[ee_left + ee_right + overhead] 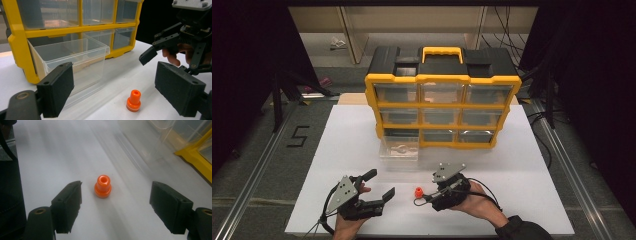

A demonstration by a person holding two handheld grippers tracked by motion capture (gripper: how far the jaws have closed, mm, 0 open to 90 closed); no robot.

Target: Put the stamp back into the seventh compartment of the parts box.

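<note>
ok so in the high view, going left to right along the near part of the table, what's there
left hand-held gripper, jaws open → small orange part standing on the white table top → right hand-held gripper, jaws open toward the orange part

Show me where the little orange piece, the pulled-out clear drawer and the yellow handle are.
orange piece (102, 186), right gripper view, its body.
clear drawer (75, 53), left gripper view, front wall.
yellow handle (441, 50), high view, top bar.
</note>
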